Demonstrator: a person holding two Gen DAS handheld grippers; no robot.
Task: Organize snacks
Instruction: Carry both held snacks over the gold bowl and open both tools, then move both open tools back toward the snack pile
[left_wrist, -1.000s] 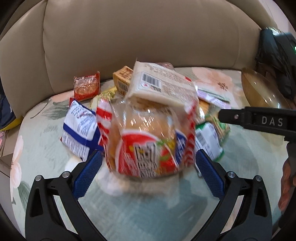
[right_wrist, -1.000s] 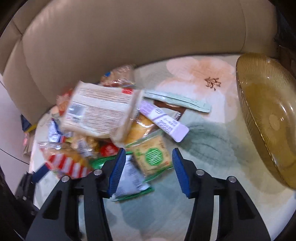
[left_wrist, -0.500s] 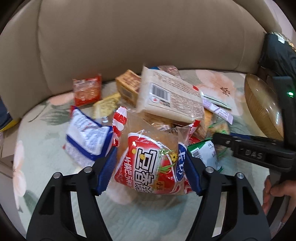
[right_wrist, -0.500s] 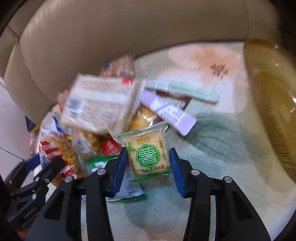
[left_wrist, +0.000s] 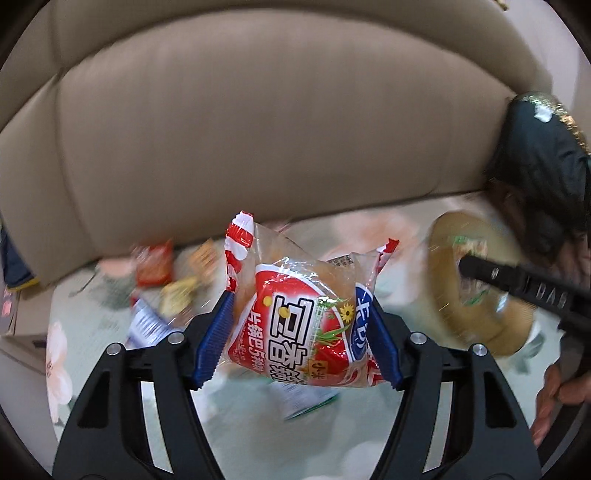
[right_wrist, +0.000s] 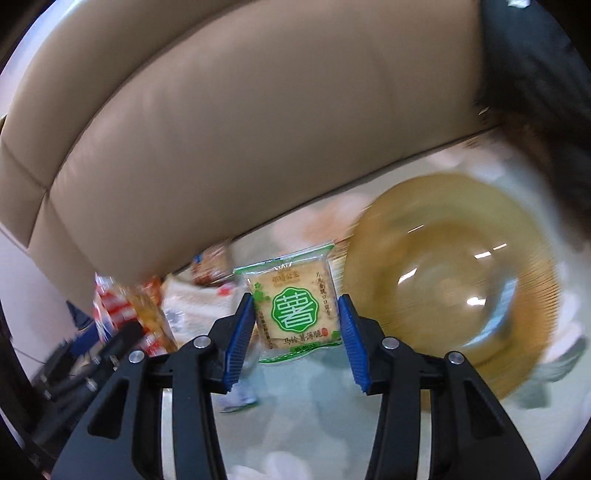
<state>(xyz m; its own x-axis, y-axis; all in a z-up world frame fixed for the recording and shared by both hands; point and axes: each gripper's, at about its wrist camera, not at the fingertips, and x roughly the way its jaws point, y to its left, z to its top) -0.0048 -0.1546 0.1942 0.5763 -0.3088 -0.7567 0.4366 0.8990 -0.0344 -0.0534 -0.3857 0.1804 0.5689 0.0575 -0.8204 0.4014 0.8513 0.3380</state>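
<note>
Filling the backgrd in both views: one beige sofa backrest (right_wrist: 236, 122), smooth leather-like, padded, stitched seams curving across. Below it, spreading as the seat: pale green cloth cover (left_wrist: 325, 439) w/ pink flower print, soft, matte. Lying on that cover at right: one amber glass dish (right_wrist: 454, 280), round, shallow, fine radial ribs at the rim, glossy highlights, motion-blurred. Sitting dark & puffy by the sofa's right end: black fabric bundle (left_wrist: 543, 162), kind unclear.

Pinching w/ jaws pressed on both sides, left gripper (left_wrist: 297, 334): one red-and-white snack bag (left_wrist: 299, 314), crinkly clear film, puffy, red-striped crimped ends, yellow Chinese print, hanging lifted off the seat. Black plastic arms, blue ribbed pads (left_wrist: 214, 343).

Clamping likewise, right gripper (right_wrist: 297, 334): one green-label cracker packet (right_wrist: 295, 306), small, flat, square, clear wrap over a tan cracker, round green seal, held above the cover just left of the dish. Same pad type.

Lying blurred behind on the seat: remaining snack pile (left_wrist: 162, 277), approx. four or five small wrappers in red, yellow, blue-white; exact count not readable.

Showing at lower right edge, left-wrist view: person's fingers (left_wrist: 550, 398).
</note>
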